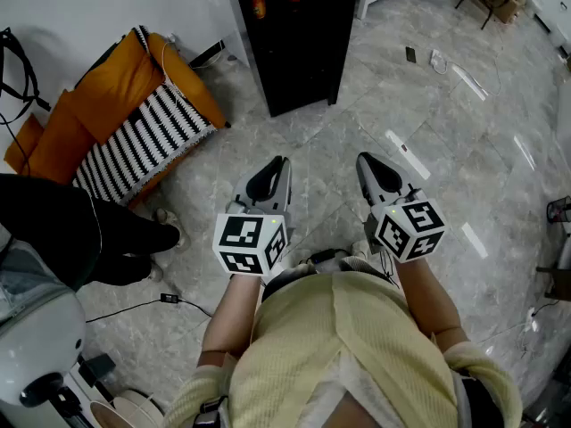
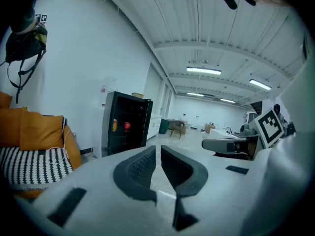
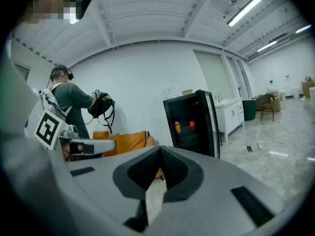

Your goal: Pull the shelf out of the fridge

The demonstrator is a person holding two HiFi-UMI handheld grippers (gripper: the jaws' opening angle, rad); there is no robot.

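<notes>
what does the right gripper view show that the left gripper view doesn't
Only the right gripper view: a standing person and the left gripper. Only the left gripper view: the right gripper. Both: the black fridge with a can and a red item inside, plus the orange cushions beside it.

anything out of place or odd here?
Minor only: in the head view a small dark flat object and a white cord lie loose on the floor right of the fridge. Orange and striped cushions slump against the wall. Nothing spilled or broken.
</notes>
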